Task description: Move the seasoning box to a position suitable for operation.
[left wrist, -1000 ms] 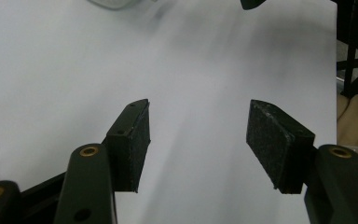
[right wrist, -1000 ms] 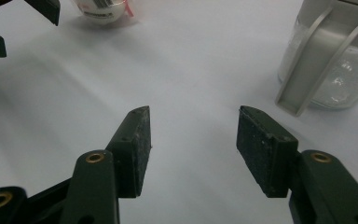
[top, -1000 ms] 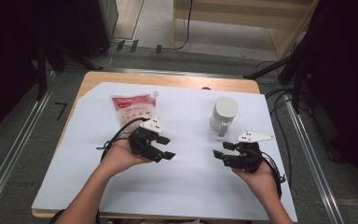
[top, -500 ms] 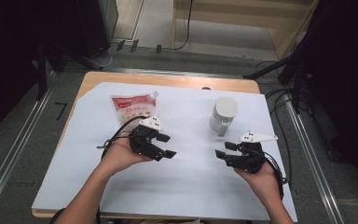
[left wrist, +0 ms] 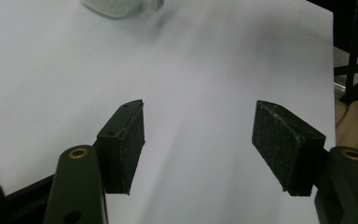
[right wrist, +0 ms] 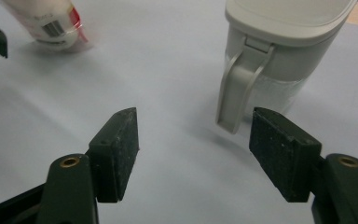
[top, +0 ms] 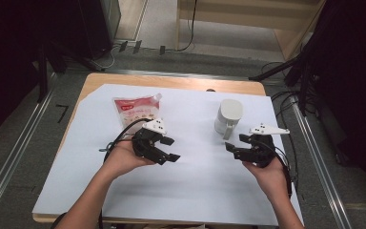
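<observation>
fingers [right wrist: 121, 140] apart, empty | jug [top: 228, 117] upright – handle [right wrist: 233, 91] facing right gripper [top: 233, 145]

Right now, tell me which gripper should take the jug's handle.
Right. The right gripper is open just short of the white jug, handle facing it; the left gripper sits farther off.

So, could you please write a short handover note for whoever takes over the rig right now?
Left gripper: open, empty, over bare white sheet.
Right gripper: open, empty, jaws just opened wider; it faces the handle of the lidded white jug, not touching.
Red-and-white pouch lies flat at the far left of the sheet.
Done: nothing gripped yet.
Left: probably take the jug's handle and the pouch.
</observation>
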A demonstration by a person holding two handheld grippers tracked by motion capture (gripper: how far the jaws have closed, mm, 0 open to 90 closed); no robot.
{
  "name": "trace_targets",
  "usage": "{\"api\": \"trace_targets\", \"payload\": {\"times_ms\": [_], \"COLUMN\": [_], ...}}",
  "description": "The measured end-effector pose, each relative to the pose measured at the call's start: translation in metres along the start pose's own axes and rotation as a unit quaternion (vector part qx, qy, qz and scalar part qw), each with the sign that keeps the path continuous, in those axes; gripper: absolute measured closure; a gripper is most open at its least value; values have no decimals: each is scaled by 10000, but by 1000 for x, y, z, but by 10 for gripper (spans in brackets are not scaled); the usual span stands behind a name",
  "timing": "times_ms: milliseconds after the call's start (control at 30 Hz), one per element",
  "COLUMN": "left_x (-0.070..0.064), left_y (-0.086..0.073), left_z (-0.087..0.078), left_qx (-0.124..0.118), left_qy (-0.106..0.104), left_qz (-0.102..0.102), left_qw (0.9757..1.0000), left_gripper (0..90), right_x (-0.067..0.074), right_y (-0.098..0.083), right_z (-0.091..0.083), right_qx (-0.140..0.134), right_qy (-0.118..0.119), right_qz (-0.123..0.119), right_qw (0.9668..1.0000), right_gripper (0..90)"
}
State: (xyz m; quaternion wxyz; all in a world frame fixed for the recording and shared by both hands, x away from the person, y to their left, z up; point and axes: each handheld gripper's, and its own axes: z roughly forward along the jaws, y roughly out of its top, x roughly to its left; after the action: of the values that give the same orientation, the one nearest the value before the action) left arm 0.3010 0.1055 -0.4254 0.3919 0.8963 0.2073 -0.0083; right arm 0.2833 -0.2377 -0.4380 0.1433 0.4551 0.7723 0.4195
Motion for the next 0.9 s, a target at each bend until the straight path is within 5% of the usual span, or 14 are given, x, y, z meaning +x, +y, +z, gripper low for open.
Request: {"api": "trace_targets", "payload": {"times_ms": [133,400,900], "left_x": [0,-1,-1], "left_y": [0,1,0], "left_z": [0,1,5], "left_qx": [-87,-48,95], "left_qy": [-70,-120,-108], "left_qz": [24,88,110], "left_qw": [9999,9999,9998], "left_gripper": [353,353,354], "right_x": [-2,-6,-18], "right_y": [6,22,30], "right_z": [3,20,47], "right_qx": [19,-42,-19], "right_qy": [-113,-558,-1159], "right_qz": [67,407,951], "right_qw": [9999,9976,9887], "right_gripper": [311,138,132]}}
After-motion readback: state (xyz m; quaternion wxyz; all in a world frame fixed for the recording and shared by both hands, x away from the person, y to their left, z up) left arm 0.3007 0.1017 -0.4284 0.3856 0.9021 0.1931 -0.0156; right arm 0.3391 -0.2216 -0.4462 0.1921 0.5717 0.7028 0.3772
